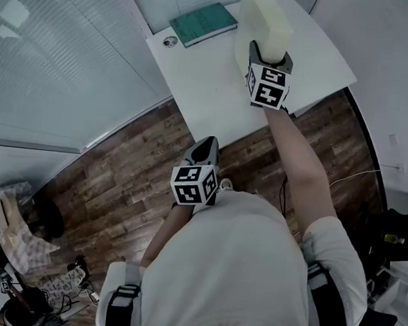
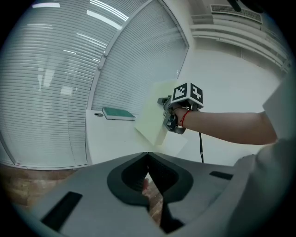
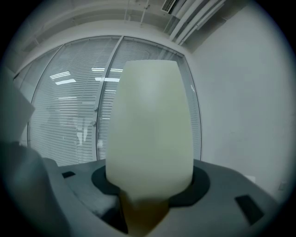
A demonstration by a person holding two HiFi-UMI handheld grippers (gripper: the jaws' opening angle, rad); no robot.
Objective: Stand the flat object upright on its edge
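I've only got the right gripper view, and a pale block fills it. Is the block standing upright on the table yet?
Observer: No. The block is tilted in the right gripper, over the table.
Operator: Anything else on the table?
Observer: A green book lies flat at its far corner, apart from the block.
Operator: And my other hand?
Observer: The left gripper hangs over the wood floor, jaws together, empty.

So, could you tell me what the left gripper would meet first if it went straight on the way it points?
Probably the pale slab that the right gripper holds over the white table; depth is unclear.
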